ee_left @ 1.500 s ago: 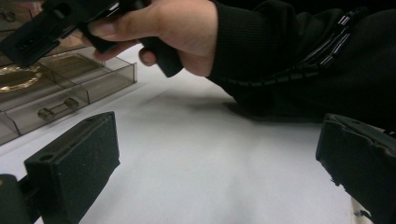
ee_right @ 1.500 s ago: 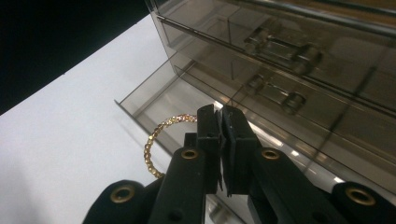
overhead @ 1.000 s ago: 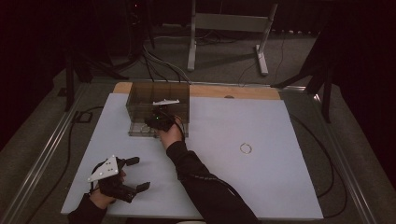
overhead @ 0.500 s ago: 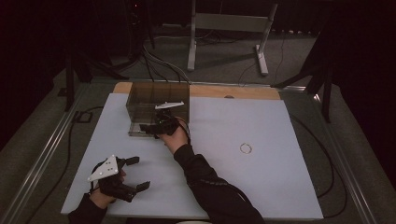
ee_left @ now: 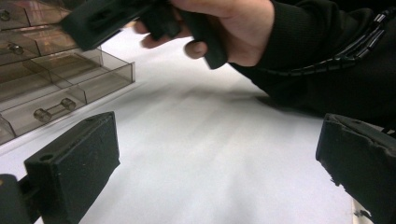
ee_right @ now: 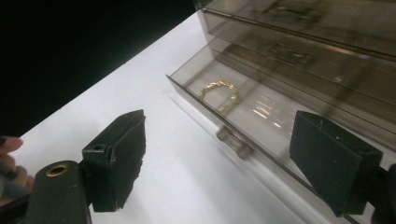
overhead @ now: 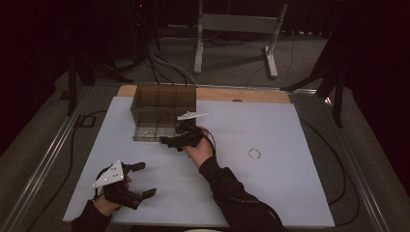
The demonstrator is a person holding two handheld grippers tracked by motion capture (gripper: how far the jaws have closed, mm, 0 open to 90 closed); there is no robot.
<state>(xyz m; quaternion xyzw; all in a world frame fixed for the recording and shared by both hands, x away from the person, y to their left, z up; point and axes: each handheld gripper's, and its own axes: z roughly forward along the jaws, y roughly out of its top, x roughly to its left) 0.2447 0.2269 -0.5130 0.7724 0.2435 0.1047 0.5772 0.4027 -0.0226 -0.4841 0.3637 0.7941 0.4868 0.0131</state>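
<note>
The right gripper (overhead: 170, 141) has its fingers (ee_right: 116, 158) spread wide and holding nothing, just in front of the pulled-out bottom drawer (ee_right: 261, 116) of the smoky clear drawer box (overhead: 163, 108); against the frame half a second earlier it has drawn back slightly from the box. The left gripper (overhead: 142, 180), fingers (ee_left: 74, 163) likewise spread and empty, is unchanged low on the white tabletop (overhead: 290, 193). Count: two grippers, one drawer box, two rings — one gold ring (ee_right: 219, 95) lying flat inside the open drawer, one ring (overhead: 254, 153) lying loose on the tabletop well to the right.
</note>
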